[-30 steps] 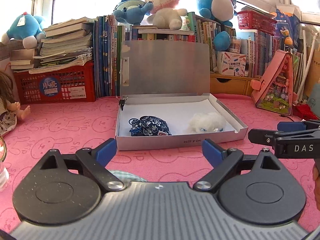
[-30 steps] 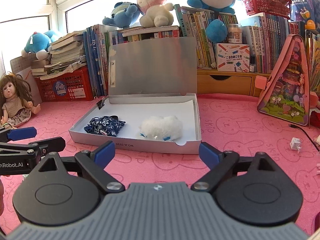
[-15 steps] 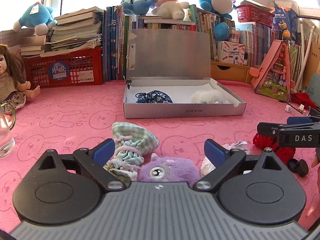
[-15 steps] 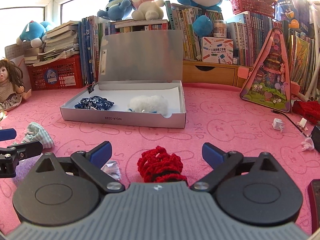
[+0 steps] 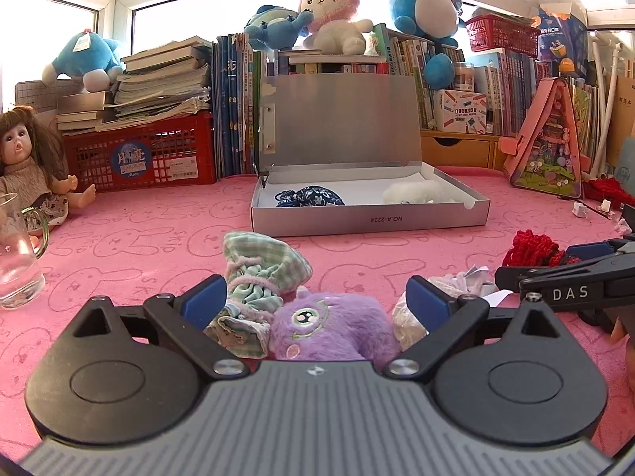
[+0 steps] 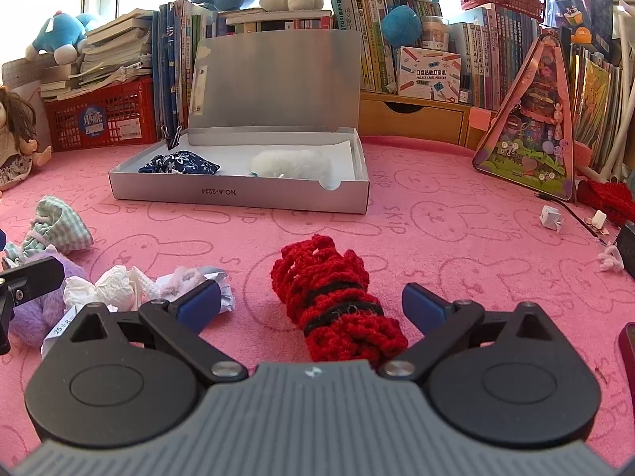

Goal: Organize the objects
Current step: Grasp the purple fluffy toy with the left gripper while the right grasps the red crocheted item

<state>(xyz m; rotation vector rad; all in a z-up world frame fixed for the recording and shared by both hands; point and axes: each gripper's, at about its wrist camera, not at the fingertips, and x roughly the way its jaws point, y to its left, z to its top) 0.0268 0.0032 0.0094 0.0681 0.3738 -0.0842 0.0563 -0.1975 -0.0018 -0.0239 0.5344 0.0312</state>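
Purple plush fur fills the gap between the spread fingers of my left gripper: a round purple plush monster toy lies there untouched on the pink bunny-print worktop, pressed against a green checked fabric pouch. If I close now, I judge the pouch's frill could be pinched along with the toy. My right gripper also has its fingers wide apart, around a red crocheted yarn roll with black bands, not touching it. Only the right view shows the crumpled white paper scraps just beside that roll, which might snag. Farther off, the open grey cardboard box holds a blue floral pouch and a white fluffy toy; only the left view shows the glass jug.
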